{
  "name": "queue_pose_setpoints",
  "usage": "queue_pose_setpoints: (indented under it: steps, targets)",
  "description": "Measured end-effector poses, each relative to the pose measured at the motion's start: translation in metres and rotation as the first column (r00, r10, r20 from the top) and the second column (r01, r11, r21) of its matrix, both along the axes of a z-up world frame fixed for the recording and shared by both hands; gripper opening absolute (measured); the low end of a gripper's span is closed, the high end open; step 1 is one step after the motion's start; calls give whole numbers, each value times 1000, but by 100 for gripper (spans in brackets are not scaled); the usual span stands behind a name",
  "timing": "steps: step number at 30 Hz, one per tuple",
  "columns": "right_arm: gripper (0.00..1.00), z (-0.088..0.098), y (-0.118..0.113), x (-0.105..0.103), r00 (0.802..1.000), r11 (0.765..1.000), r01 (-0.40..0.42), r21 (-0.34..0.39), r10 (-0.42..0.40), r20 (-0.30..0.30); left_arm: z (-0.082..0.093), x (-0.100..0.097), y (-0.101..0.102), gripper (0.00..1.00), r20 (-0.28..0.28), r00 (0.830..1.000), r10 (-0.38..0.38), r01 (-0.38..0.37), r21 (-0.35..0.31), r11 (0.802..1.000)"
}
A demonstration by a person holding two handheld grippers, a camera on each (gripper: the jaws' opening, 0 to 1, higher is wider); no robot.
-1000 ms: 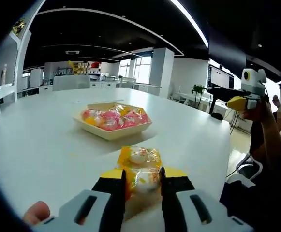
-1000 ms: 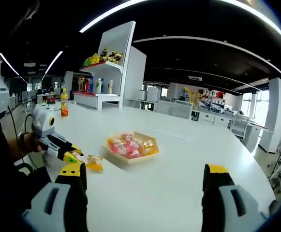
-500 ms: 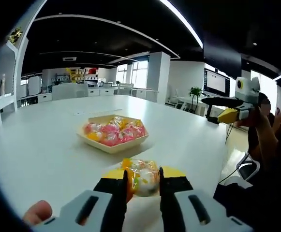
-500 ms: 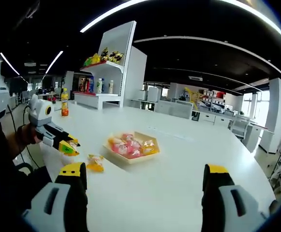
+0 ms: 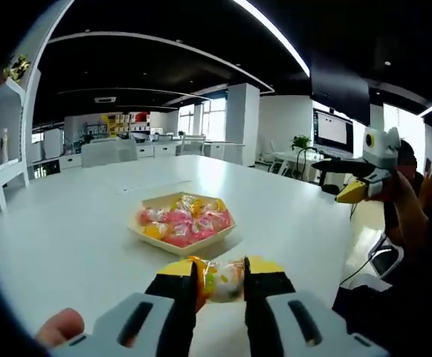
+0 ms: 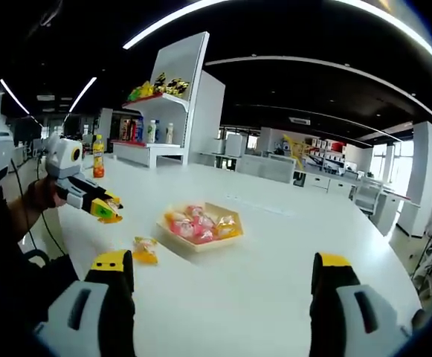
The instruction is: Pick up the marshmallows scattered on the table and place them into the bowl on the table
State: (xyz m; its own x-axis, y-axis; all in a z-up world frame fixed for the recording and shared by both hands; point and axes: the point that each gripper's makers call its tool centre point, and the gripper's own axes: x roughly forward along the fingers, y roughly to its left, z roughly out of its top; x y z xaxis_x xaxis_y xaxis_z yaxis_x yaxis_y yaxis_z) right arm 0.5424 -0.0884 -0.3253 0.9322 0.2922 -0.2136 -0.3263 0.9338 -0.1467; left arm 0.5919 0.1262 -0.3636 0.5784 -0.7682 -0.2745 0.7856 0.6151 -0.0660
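My left gripper is shut on a wrapped marshmallow with yellow and clear foil, held above the white table. The tan bowl, holding several pink and yellow wrapped marshmallows, sits just beyond the jaws. In the right gripper view the left gripper hangs in the air left of the bowl, and one more wrapped marshmallow lies on the table near the bowl's left side. My right gripper stands wide open with nothing between its jaws.
A white shelf unit with bottles and snacks stands at the table's far left, with an orange bottle beside it. The person's arm holds the right gripper at the table's right edge. A thumb rests by the left gripper.
My left gripper has lifted the marshmallow off the table and risen, closer to the bowl. A second packet stays on the table. The right gripper has held still.
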Motion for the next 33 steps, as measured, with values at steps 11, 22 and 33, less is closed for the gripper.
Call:
queue_pose_setpoints:
  steps: [11,22,33]
  targets:
    - [97,-3,0,6,1000,1000,-2,1,2,-7,21,33,-2,23,34,999,9,-8,-31,999]
    - [97,-7,-6,10,1000,1000,10,5,-10,-15,24,62,-10,22,37,999,15,-14,-42,999]
    - [96,-12,-4,15,1000,1000,4,-5,-4,-30,21,96,-28,22,48,998,45,-40,-96,995]
